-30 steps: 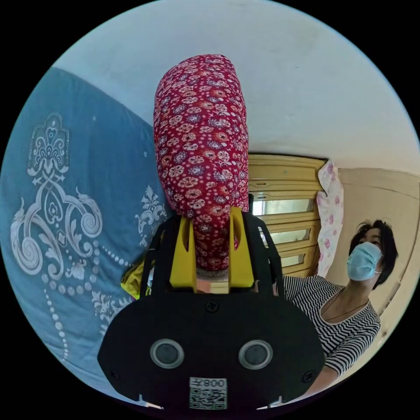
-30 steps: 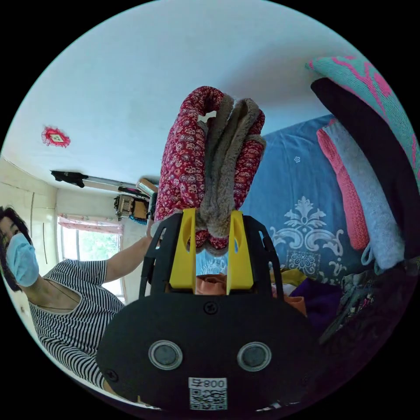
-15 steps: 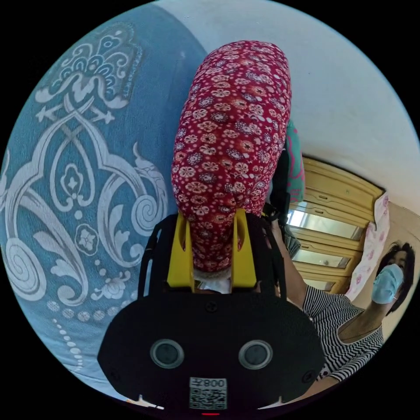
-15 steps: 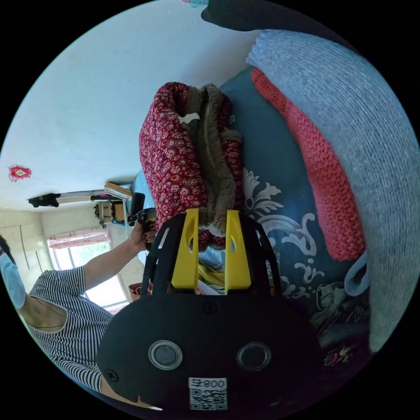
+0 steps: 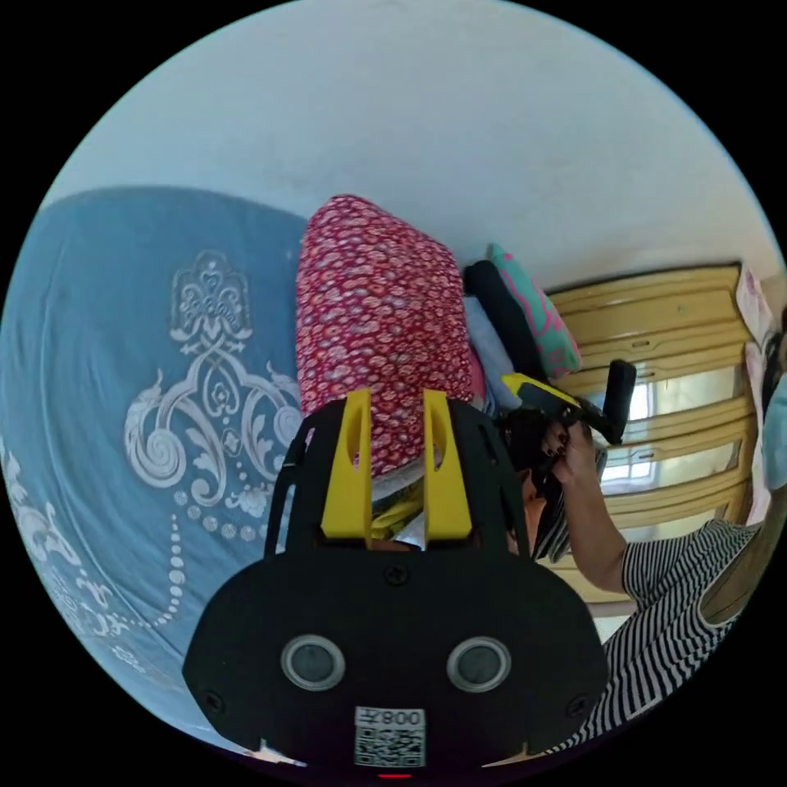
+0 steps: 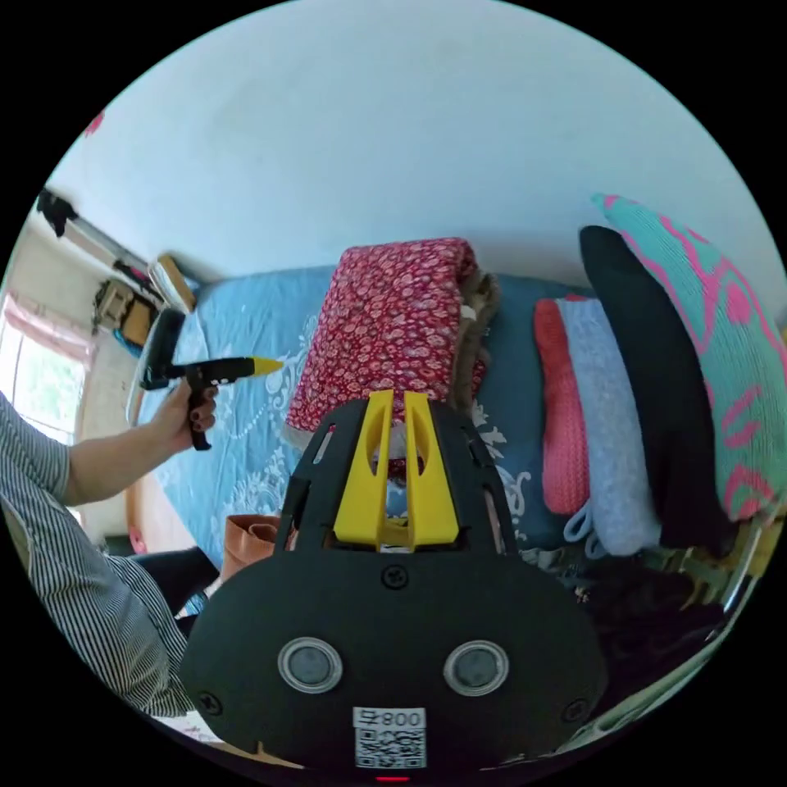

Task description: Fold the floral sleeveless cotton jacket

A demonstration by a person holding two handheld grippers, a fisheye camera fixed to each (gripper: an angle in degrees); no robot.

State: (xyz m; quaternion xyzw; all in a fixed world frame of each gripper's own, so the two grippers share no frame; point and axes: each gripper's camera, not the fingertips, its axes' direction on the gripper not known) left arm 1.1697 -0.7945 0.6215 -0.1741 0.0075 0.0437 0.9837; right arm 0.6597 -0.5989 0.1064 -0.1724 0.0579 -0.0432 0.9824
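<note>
While folded jacket (image 6: 389, 328) lies lengthwise on bed — both grippers part-open, empty.

We see both views lit by soft, even daylight; in the right gripper view the window (image 6: 33, 385) at the left edge is blown out to white. The pale ceiling (image 6: 393, 139) reads bright, without glare. Shadows are faint. The fisheye lens bends everything toward a black round border. The red floral jacket (image 5: 373, 344) looks slightly soft, while the dark tool housing (image 5: 393, 648) sits underexposed.
</note>
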